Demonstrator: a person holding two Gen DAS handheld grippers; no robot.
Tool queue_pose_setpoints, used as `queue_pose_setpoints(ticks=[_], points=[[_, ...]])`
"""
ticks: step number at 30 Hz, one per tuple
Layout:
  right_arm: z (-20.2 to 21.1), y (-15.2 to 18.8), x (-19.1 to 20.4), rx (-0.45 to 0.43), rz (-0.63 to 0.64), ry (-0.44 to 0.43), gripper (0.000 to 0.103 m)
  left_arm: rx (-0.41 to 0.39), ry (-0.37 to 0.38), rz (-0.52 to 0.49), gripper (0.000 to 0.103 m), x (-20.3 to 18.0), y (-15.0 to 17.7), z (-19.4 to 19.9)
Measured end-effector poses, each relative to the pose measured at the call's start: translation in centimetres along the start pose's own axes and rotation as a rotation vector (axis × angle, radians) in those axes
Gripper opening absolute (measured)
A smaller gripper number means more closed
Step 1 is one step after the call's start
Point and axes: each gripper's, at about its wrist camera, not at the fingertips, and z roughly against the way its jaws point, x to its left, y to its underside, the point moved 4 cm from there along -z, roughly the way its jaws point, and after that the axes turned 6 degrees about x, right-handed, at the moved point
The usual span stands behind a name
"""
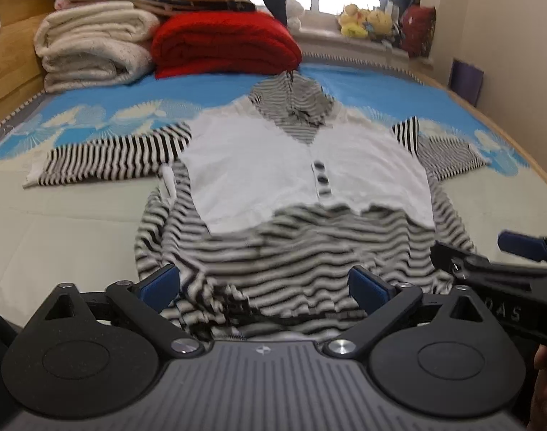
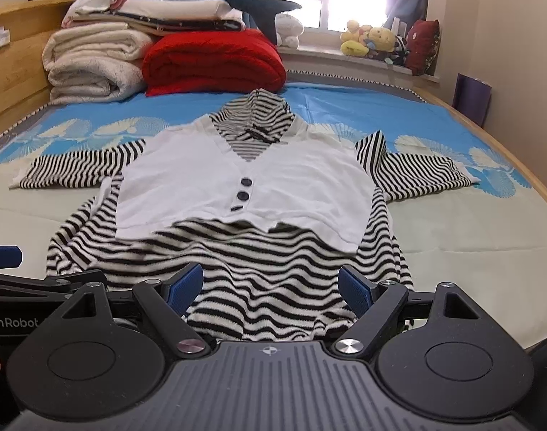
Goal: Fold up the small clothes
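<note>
A small hooded top [image 1: 302, 176] [image 2: 237, 186] lies flat on the bed, front up. It has a white chest panel with dark buttons, a black-and-white striped hood, striped sleeves spread to both sides, and a striped lower part. Its rumpled hem lies just in front of both grippers. My left gripper [image 1: 262, 283] is open over the hem's left part, holding nothing. My right gripper [image 2: 271, 283] is open over the hem's right part, holding nothing. The right gripper also shows in the left wrist view [image 1: 496, 262], and the left gripper shows at the right wrist view's left edge [image 2: 7, 273].
The bed [image 2: 471, 237] has a pale cover near me and a blue patterned sheet [image 2: 345, 107] beyond. Folded cream blankets [image 2: 90, 68] and a red blanket [image 2: 212, 61] are stacked at the far left. Stuffed toys [image 2: 374, 41] sit on the windowsill. A wooden bed frame [image 2: 488, 122] runs along the right.
</note>
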Motion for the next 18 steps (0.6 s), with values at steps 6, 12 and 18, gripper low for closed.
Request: queue_pose_setpoints(ticks=[6,12,18], points=[[0.8,-0.8,-0.6,-0.082,-0.006,0.033,0.081,-0.003,-0.003,0.027,0.060,3.2,-5.9,-0.3],[0.7,-1.1,-1.2,-0.106,-0.004,0.056,0.045,-0.095,0.003,0.092,0.055,9.8,-14.5,-4.2],[1.0,-2.5,-1.9,-0.078,0.037,0.051,0.042,-0.092,-0.131,0.160,0.020,19.6,-20.4,-12.6]])
